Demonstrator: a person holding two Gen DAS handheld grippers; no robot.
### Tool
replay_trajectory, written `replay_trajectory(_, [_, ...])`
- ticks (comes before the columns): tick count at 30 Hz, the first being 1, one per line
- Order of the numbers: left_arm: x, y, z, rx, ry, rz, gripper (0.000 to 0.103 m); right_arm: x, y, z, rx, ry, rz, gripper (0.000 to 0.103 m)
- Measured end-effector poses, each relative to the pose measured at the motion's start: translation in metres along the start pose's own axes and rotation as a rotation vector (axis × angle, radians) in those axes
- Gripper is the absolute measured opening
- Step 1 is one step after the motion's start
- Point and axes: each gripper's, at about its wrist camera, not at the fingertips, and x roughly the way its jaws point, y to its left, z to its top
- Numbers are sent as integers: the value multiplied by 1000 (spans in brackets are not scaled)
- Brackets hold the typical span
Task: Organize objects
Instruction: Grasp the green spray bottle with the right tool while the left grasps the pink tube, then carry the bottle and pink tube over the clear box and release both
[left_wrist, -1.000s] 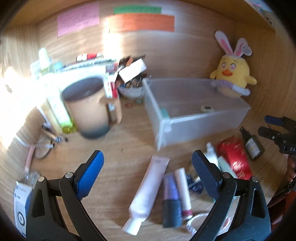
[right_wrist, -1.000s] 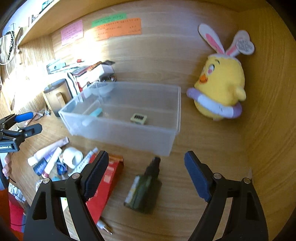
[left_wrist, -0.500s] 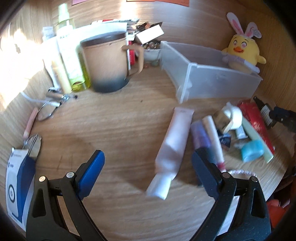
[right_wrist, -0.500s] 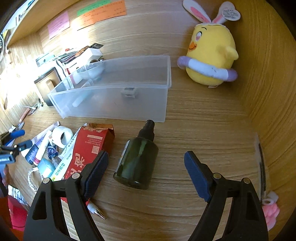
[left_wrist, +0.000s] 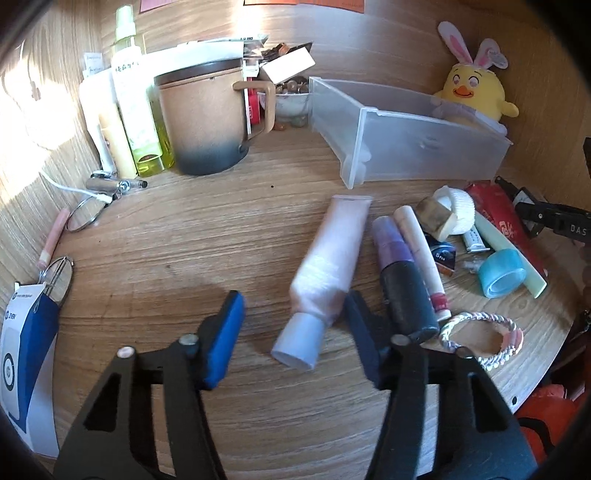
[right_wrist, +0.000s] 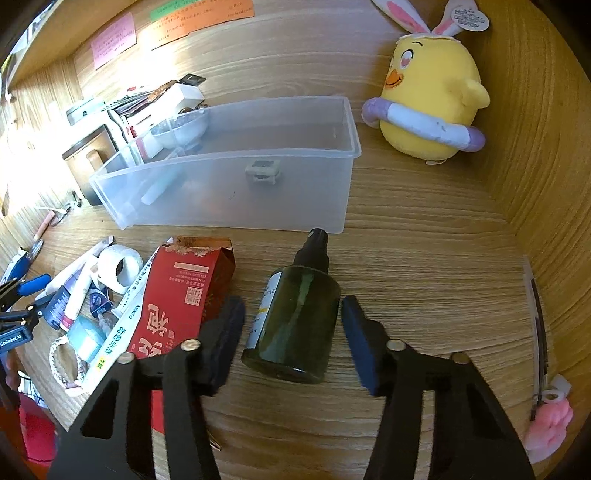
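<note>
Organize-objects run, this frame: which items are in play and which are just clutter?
In play:
- pink tube, between the left gripper jaws, which have just been closing
- dark green spray bottle, between the closing right gripper jaws
- clear bin, the likely destination

Lying about:
- mug
- plush chick
- sticky notes

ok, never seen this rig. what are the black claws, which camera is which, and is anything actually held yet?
There is no robot here: a person holds a two-finger claw in each hand, and a fisheye camera on each looks forward along its fingers.

In the left wrist view, the left claw straddles the cap end of a pale pink tube lying on the wooden desk. Its jaws have just been closing, but a gap still shows on one side.

In the right wrist view, the right claw sits either side of a dark green spray bottle lying on its side. Its jaws have also just been closing, with gaps still visible, so nothing is gripped yet.

Behind are a clear plastic bin, a mug and a yellow plush chick.
</note>
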Motion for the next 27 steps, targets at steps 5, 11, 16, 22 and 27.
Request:
replay_trajectory(5, [0, 0, 0, -5, -18, 7, 22, 1, 1, -1, 2, -9, -8, 38])
replay_trajectory(11, [-2, 3, 2, -33, -24, 19, 22, -4, 0, -3, 15, -34, 0, 38])
replay_trajectory(16, [-18, -1, 9, -35, -73, 24, 21, -19, 0, -3, 11, -77, 2, 38])
replay_trajectory(22, [-40, -8, 21, -29, -142, 29, 20, -38, 1, 1, 9, -125, 16, 38])
replay_trajectory(27, [-57, -14, 33, -31, -196, 21, 20, -53, 3, 5, 4, -166, 27, 38])
